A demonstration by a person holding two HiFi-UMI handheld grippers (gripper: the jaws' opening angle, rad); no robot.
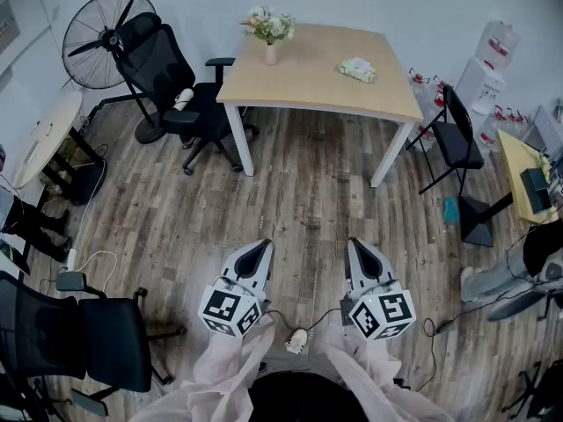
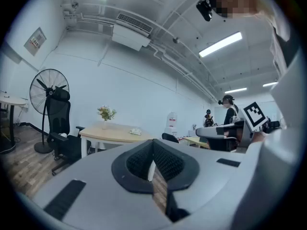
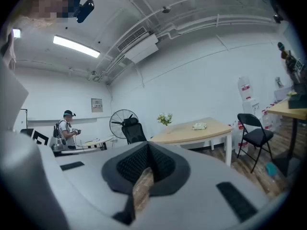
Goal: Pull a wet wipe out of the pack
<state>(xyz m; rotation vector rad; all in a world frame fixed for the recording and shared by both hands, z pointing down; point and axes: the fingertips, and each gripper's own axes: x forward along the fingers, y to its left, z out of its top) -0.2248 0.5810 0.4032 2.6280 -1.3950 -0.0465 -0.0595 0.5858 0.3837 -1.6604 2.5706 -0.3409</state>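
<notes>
The wet wipe pack (image 1: 357,69) is a small pale green packet lying on the right part of the light wooden table (image 1: 308,82) at the far side of the room. It shows tiny in the left gripper view (image 2: 135,132) and in the right gripper view (image 3: 199,126). My left gripper (image 1: 261,247) and right gripper (image 1: 354,245) are held level side by side over the wood floor, well short of the table. Both are shut with nothing between their jaws. In their own views the left gripper (image 2: 153,144) and right gripper (image 3: 147,145) have dark pads meeting at the tips.
A vase of flowers (image 1: 269,33) stands on the table's left part. A black office chair (image 1: 171,82) and a standing fan (image 1: 98,38) are left of it, a black folding chair (image 1: 459,139) right. Another office chair (image 1: 84,341) sits near left. A cable and plug (image 1: 297,341) lie on the floor.
</notes>
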